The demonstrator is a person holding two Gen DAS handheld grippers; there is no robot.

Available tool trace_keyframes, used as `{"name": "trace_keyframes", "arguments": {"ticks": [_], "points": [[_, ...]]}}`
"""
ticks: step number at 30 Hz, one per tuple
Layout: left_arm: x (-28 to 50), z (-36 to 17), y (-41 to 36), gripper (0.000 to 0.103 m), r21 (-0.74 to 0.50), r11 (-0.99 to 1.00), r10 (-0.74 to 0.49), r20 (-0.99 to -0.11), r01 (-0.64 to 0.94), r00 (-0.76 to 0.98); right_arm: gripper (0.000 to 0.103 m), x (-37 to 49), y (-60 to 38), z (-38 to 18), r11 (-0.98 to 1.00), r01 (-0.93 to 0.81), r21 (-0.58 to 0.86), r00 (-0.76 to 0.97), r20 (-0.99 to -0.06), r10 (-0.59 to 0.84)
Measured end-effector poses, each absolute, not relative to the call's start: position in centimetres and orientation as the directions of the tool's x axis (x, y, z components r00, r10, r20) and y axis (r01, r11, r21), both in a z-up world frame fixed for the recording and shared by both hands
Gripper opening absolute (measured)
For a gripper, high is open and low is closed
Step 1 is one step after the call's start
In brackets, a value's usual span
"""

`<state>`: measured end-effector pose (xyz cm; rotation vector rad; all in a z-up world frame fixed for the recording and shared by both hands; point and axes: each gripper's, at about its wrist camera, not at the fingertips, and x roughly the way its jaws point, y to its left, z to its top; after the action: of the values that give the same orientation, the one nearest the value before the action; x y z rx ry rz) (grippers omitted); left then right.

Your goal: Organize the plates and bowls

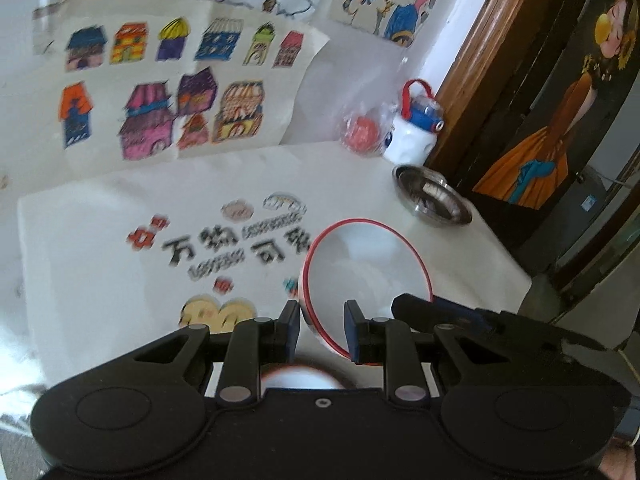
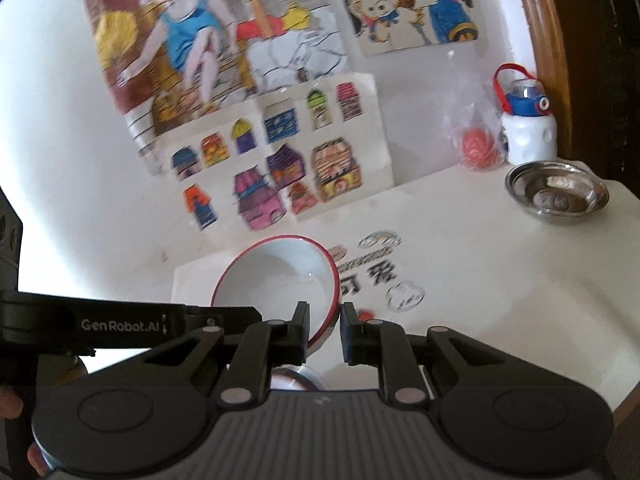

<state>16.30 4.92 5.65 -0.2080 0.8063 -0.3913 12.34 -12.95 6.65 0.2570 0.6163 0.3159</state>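
Left wrist view: the left gripper (image 1: 322, 330) straddles the near rim of a white ceramic bowl with a red rim (image 1: 366, 270), one finger outside the wall and one inside; whether the pads press the wall cannot be told. The bowl tilts, its mouth facing the camera, above the white table (image 1: 100, 240). Beyond it, ahead and to the right of the gripper, a round stainless-steel dish (image 1: 432, 200) rests near the table's far corner, with a white and blue water bottle with a red strap (image 1: 414, 128) and a clear plastic bag holding a red object (image 1: 360, 132) behind it.

Right wrist view: the right gripper (image 2: 324, 330) grasps the same bowl (image 2: 276, 276) at its right-hand rim, the rim between the two fingers. The steel dish (image 2: 556, 194) lies well ahead and to the right; the bottle (image 2: 528, 128) stands just behind it.
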Motion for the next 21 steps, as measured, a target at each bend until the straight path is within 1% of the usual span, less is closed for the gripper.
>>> {"name": "trace_keyframes", "arguments": {"ticks": [11, 21], "points": [[11.7, 2.9, 7.2, 0.025, -0.333, 0.916, -0.398, -0.696, 0.223, 0.598, 0.019, 8.7, -11.0, 4.9, 0.912, -0.257, 0.32, 0.726, -0.559, 0.4], [11.3, 1.5, 7.0, 0.025, -0.297, 0.931, -0.364, -0.734, 0.211, 0.573, 0.019, 9.0, -10.6, 3.2, 0.912, -0.261, 0.317, 0.683, -0.607, 0.407]]}}
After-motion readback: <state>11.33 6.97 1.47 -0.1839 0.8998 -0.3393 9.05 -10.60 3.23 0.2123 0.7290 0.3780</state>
